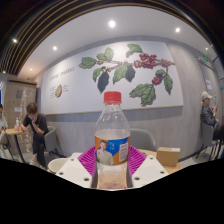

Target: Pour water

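A clear plastic water bottle (112, 135) with a red cap (112, 98) and an orange and blue label stands upright between my fingers. My gripper (112, 165) is shut on the bottle, with the magenta pads (88, 160) pressing its lower body from both sides. The bottle is held up in the air, with the room behind it. Its base is hidden between the fingers.
A white wall with a leaf and berry mural (128, 68) fills the background. A person sits at a table (35, 125) to the left, another person (208, 110) is at the right. A cardboard box (168, 155) sits on a surface right of the bottle.
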A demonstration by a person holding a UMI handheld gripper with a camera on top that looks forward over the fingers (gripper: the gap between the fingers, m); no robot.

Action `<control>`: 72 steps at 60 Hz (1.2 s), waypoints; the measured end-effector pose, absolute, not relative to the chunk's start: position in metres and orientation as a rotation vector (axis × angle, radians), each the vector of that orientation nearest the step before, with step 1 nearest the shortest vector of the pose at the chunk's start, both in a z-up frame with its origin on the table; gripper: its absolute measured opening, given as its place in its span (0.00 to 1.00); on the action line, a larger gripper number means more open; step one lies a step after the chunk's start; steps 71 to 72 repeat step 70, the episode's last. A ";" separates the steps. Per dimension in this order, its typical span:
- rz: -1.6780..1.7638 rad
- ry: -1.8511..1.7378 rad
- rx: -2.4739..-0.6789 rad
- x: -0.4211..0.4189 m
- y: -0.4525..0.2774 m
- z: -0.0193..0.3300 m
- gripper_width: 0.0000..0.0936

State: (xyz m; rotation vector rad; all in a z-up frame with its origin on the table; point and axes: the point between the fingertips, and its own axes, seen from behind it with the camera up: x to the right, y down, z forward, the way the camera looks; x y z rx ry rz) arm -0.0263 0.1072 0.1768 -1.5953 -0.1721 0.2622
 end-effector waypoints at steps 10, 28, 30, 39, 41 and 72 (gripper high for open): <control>0.196 -0.235 -1.583 -0.041 0.137 0.129 0.43; 0.188 -0.286 -1.700 -0.043 0.128 0.119 0.90; 0.188 -0.295 -1.710 -0.040 0.128 0.111 0.87; 0.150 -0.308 -1.723 -0.028 0.106 0.106 0.92; 0.147 -0.305 -1.726 -0.023 0.097 0.104 0.92; 0.443 -0.254 -1.787 -0.037 -0.070 0.083 0.91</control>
